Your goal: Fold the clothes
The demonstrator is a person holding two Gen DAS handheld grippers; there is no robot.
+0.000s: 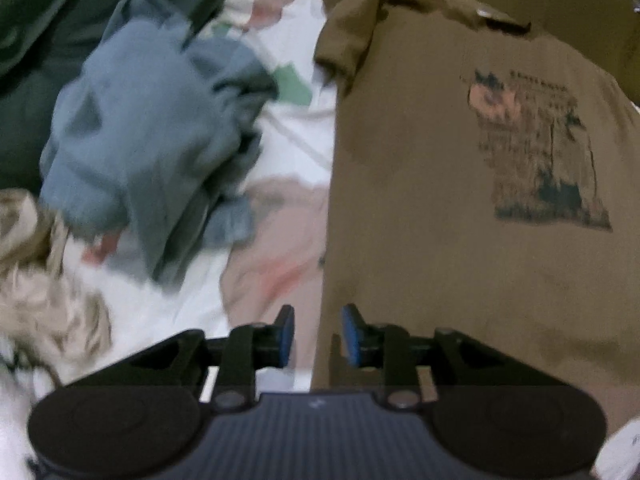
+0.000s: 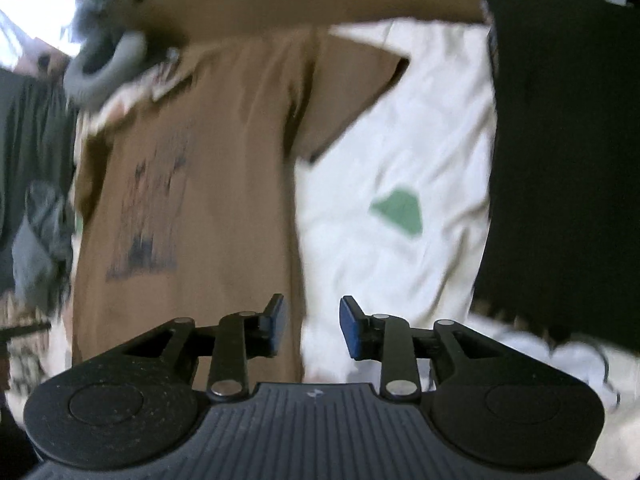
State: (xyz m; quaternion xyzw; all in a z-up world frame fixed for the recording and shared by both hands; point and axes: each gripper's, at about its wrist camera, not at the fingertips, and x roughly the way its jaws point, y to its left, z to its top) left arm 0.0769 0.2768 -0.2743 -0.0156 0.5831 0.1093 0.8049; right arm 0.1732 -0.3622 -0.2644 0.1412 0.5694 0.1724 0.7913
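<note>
On the patterned bedsheet (image 1: 288,40) a brown T-shirt (image 1: 420,200) lies spread flat, print side up, with a dark picture (image 1: 536,148) on its chest and one short sleeve (image 1: 344,40) folded out toward the sheet. Above the shirt's lower edge the left gripper (image 1: 318,334) hovers with its blue pads (image 1: 350,334) a little way apart — nothing is caught between them, and the shirt's side edge runs just beneath the gap. To its left sits a crumpled blue-grey garment (image 1: 152,140), with a beige bundle (image 1: 44,288) near the corner and dark green cloth (image 1: 48,20) behind.

From the right wrist view the same brown T-shirt (image 2: 224,200) stretches away, its other sleeve (image 2: 352,80) lying out over the white sheet (image 2: 400,240). The right gripper (image 2: 312,328) is likewise partly open and empty — its gap sits over the shirt's edge where it meets the sheet. A black cloth (image 2: 560,160) fills the right side.
</note>
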